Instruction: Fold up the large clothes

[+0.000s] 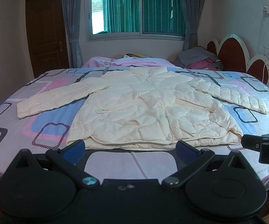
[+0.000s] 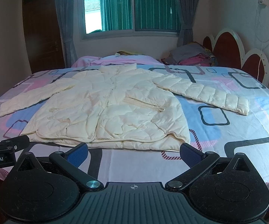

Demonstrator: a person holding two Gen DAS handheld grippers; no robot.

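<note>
Cream quilted puffer jacket [image 1: 149,108] lies flat on the patterned bedsheet [image 1: 46,128]; likely light, soft, slippery, best pinched at cuffs or hem. Left gripper [image 1: 130,149] and right gripper [image 2: 134,153] both gape, empty.

The left tongs' [image 1: 130,150] spread fingers hide the jacket's [image 1: 149,108] hem corners.
</note>
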